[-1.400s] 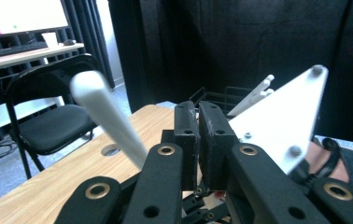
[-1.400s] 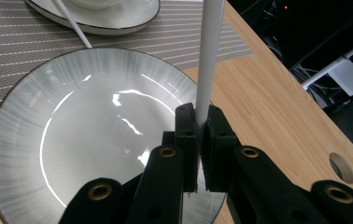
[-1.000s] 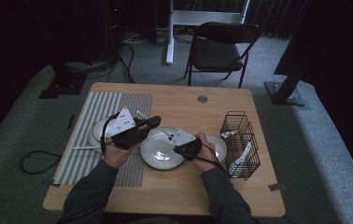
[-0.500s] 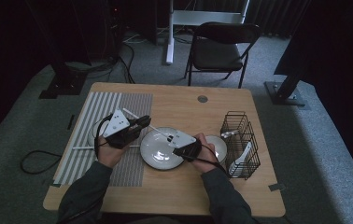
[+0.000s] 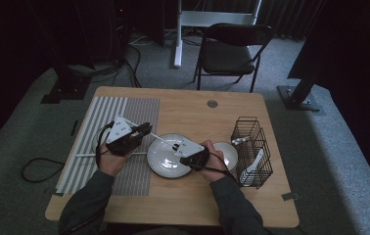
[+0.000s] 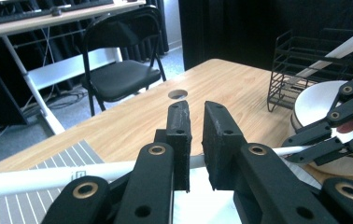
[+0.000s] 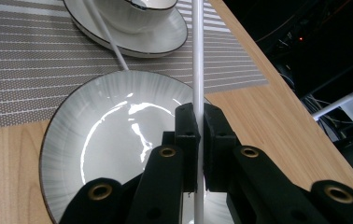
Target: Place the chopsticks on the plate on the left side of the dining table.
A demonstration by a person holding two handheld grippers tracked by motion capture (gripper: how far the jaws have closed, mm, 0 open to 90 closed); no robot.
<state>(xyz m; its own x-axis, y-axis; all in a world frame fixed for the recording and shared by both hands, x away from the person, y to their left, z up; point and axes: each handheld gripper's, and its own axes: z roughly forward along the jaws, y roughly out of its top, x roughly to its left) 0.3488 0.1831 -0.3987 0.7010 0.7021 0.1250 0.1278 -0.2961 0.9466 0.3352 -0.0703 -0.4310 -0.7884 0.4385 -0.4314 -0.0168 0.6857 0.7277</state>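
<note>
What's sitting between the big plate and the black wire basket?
A small white bowl sits between the plate and the basket, seen in the high view.

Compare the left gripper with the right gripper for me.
The left gripper shows a gap between its jaws, which have just been opening; the right gripper is clamped shut on a white stick. The left gripper sits over the striped mat, the right gripper over the plate. Both have a white stick between their black jaws.
</note>
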